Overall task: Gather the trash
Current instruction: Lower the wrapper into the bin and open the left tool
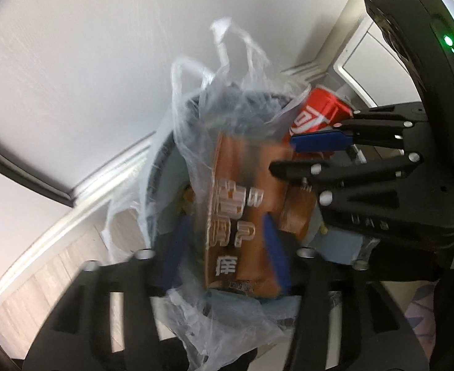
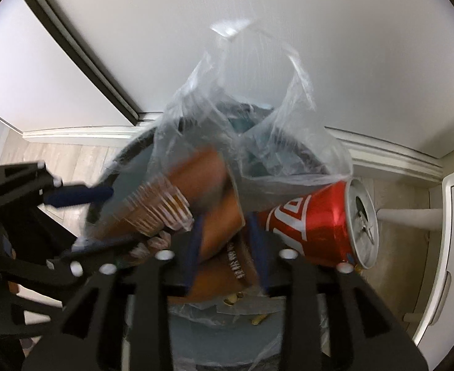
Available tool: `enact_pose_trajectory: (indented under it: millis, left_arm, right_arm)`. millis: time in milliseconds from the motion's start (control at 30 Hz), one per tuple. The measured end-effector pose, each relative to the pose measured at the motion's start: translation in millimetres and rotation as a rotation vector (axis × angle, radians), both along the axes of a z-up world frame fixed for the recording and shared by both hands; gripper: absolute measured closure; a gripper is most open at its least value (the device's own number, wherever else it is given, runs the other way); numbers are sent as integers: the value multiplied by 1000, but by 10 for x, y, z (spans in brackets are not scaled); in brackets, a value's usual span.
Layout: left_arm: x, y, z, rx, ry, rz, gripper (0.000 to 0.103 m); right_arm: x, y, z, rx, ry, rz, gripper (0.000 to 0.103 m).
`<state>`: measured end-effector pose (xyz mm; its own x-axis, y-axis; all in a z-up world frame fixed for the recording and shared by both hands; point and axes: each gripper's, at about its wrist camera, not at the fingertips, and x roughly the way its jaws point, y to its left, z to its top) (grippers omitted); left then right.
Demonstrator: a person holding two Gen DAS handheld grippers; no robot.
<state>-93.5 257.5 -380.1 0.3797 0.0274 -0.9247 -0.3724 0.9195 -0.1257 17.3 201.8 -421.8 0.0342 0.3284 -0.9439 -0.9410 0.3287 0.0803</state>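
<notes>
Floor [image 2: 57, 154]: pale wood-look planks — running up to a white skirting board [image 2: 390, 154].
On it: a round dark bin [image 1: 159, 167] lined with a clear plastic bag [image 1: 193, 123].

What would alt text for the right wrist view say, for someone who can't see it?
A brown paper carton sits between the right gripper's blue fingers above a bin lined with a clear plastic bag. A red soda can lies on its side at right; the left gripper reaches in from the left.

Home room, white baseboard [image 2: 390, 151], wood-look floor [image 2: 57, 154], white wall [image 1: 72, 61]
</notes>
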Motion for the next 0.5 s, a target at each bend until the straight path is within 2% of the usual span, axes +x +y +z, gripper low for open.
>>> enact_pose_trajectory:
  millis: [67,233,300,333,367,433,500]
  left_arm:
    - [-15,-16,54,10,-7,5,37]
    - [-47,-42,165,48,-24,1,23]
    - [-67,-59,205,46,-35,-2,18]
    - [-76,-67,233,37,-42,-5,17]
    - [-87,-119,276,38,-49,-7,14]
    - [-89,-158,360,35,-69,-16,6]
    - [-106,-181,461,49,-87,-17,6]
  right_arm:
    - [-33,-21,58,11,-10,7,57]
    - [-75,-97,203,38,-43,9,44]
    - [-69,-157,307,62,-42,-11,30]
    - [-63,-186,354,77,-40,-27,19]
    - [-47,-230,415,98,-31,-49,14]
    - [0,-288,516,124,-35,-75,14]
    - [30,-365,656,156,-60,-95,13]
